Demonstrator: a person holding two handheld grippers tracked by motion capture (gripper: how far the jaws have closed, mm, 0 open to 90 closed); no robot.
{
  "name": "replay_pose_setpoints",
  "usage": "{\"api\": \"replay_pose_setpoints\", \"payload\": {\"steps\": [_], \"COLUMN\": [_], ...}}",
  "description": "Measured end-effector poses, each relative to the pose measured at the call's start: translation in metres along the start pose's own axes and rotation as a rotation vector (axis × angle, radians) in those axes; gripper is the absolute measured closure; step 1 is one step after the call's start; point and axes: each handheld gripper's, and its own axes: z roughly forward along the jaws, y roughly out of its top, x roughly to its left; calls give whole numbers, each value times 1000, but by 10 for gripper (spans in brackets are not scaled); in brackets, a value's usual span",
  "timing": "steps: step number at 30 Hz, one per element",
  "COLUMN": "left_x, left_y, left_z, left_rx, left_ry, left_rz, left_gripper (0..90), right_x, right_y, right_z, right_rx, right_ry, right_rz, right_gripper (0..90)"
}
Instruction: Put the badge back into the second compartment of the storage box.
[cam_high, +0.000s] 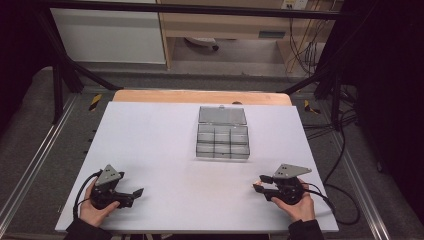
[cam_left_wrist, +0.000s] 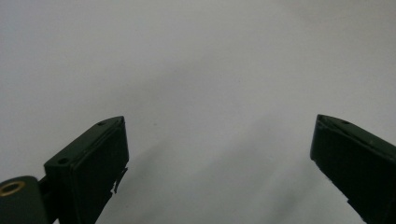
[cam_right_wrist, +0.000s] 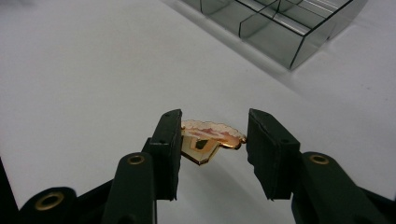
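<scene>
A small gold-edged badge (cam_right_wrist: 211, 139) with a pink and white face sits between the jaws of my right gripper (cam_right_wrist: 214, 120), and both pads press on its edges. In the high view the right gripper (cam_high: 261, 183) is at the near right of the white table, pointing left, with the badge (cam_high: 258, 188) at its tips. A clear plastic compartment box (cam_high: 223, 142) stands with its lid open at the middle of the table, and its corner (cam_right_wrist: 280, 28) lies beyond the right jaws. At the near left my left gripper (cam_high: 134, 196) rests with its jaws wide apart (cam_left_wrist: 219, 121) and nothing between them.
The white table top (cam_high: 150, 140) spreads between the two grippers and the box. A wooden edge (cam_high: 200, 96) borders its far side. Black frame legs and cables (cam_high: 340, 150) stand off the table to the right.
</scene>
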Motion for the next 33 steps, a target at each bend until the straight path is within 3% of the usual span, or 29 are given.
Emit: {"api": "replay_pose_setpoints", "payload": {"steps": [33], "left_x": [0], "left_y": [0], "left_z": [0], "left_rx": [-2], "left_ry": [1], "left_rz": [-2], "left_gripper": [41], "right_x": [3], "right_y": [45], "right_z": [20], "right_rx": [-38], "right_ry": [-4], "right_rz": [-36], "right_gripper": [563]}}
